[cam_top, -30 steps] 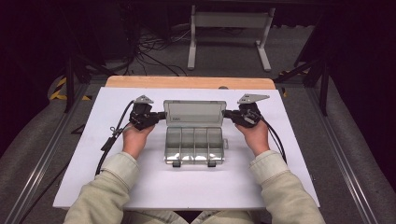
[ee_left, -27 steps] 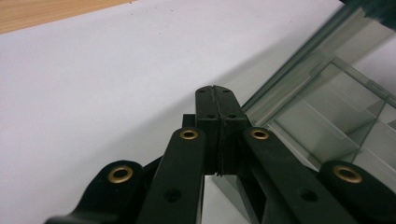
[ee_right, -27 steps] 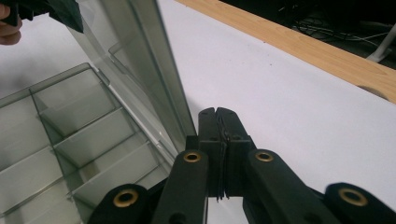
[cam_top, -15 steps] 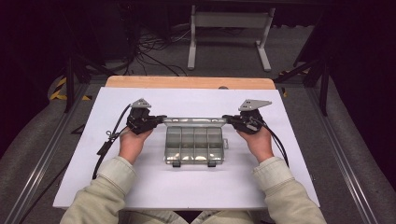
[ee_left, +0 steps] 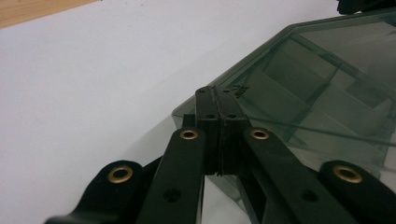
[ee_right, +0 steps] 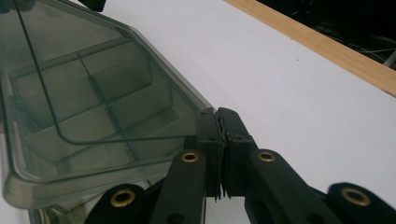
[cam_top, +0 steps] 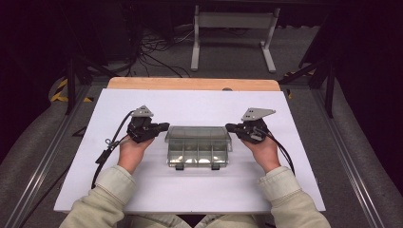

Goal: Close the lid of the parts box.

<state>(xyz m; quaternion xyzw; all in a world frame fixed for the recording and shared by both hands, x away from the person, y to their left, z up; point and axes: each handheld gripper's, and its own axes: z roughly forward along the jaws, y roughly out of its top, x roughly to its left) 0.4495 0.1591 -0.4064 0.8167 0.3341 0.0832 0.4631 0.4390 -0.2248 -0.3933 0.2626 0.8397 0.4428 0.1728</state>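
**Lid nearly down on the compartment box**

A second ago the smoky lid [cam_top: 198,133] of the clear compartment box [cam_top: 197,153] stood tipped up and back, its face turned toward me. Half a second ago it was edge-on, and now it lies low over the tray, close to flat, with the dividers showing through it. Both my hands have come toward me with it, so my grippers sit nearer the middle of the sheet than before.

My left gripper [cam_top: 164,126] has its jaws pressed fully together, nothing between the pads; in the left gripper view the closed tips [ee_left: 215,105] lie on the lid's left corner. My right gripper [cam_top: 230,127] is closed the same way, holding nothing, and in the right gripper view its tips [ee_right: 218,122] rest against the lid's right corner.

The box sits in the middle of the white sheet [cam_top: 199,190], a little toward the near edge, its two dark latches [cam_top: 179,166] facing me.

The sheet covers a wooden table [cam_top: 190,83], whose bare strip shows along the far edge. Beyond it the room is dark: a grey floor, a tangle of cables [cam_top: 157,47] and a pale metal stand [cam_top: 233,28]. Rails [cam_top: 43,161] run along both sides of the table.
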